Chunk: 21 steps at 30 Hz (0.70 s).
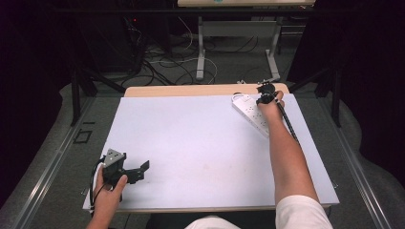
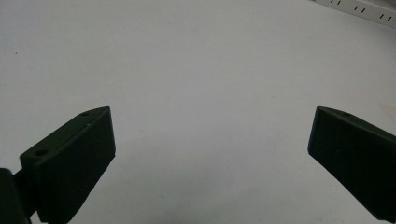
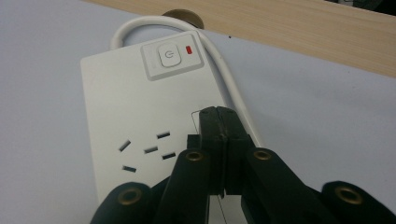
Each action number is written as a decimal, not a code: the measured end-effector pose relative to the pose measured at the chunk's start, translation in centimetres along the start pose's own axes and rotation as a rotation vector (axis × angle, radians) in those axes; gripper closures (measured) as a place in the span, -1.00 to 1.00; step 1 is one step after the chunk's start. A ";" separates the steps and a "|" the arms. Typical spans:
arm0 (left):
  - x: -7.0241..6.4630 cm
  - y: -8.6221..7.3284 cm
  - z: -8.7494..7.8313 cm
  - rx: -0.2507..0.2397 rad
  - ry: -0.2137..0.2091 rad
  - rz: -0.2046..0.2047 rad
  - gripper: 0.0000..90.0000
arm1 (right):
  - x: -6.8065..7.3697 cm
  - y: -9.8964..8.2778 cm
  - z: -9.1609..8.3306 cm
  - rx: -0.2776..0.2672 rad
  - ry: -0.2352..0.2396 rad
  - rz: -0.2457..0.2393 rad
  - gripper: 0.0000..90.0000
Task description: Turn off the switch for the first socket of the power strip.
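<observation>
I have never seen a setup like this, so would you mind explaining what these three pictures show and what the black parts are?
No robot here: a person sits at a table and holds a hand-operated two-jaw gripper in each hand. The high view looks down from above the person. There the left gripper rests near the front left corner of the white table surface, and the right gripper reaches the far right corner, above a white power strip.

The other two pictures come from small cameras riding on the grippers, looking along their black jaws. In the left gripper view the jaws stand wide apart with nothing between them. In the right gripper view the jaws are closed together, tips over the strip near its cable-side edge, below its power button and red light. I cannot tell whether they pinch anything.
</observation>
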State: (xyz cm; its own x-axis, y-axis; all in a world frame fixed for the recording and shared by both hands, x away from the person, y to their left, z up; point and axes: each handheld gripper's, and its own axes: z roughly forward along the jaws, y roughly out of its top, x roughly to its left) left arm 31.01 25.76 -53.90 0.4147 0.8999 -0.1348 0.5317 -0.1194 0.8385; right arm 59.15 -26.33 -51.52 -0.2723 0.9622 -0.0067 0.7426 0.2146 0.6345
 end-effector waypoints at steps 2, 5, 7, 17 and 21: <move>0.0 0.0 0.0 0.001 0.001 0.003 -0.99 | 0.0 0.0 0.1 0.003 -0.009 0.003 1.00; 0.0 0.0 0.0 0.001 0.000 0.001 -0.99 | 0.1 0.0 0.2 0.006 -0.014 0.000 1.00; 0.0 0.0 0.0 0.000 -0.001 0.002 -0.99 | 0.1 -0.1 0.2 0.017 -0.017 -0.001 1.00; 0.0 0.0 0.0 0.000 -0.002 0.001 -0.99 | 0.1 -0.1 0.4 0.016 -0.016 0.002 1.00; 0.0 0.0 0.0 0.001 -0.001 0.001 -0.99 | 0.1 -0.2 0.4 0.012 -0.016 0.012 1.00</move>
State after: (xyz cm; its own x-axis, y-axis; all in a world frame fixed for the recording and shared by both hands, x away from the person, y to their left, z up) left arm 30.94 25.75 -53.89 0.4158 0.8994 -0.1349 0.5318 -0.1201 0.8383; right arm 59.17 -26.24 -51.94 -0.2535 0.9673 -0.0114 0.7533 0.2048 0.6250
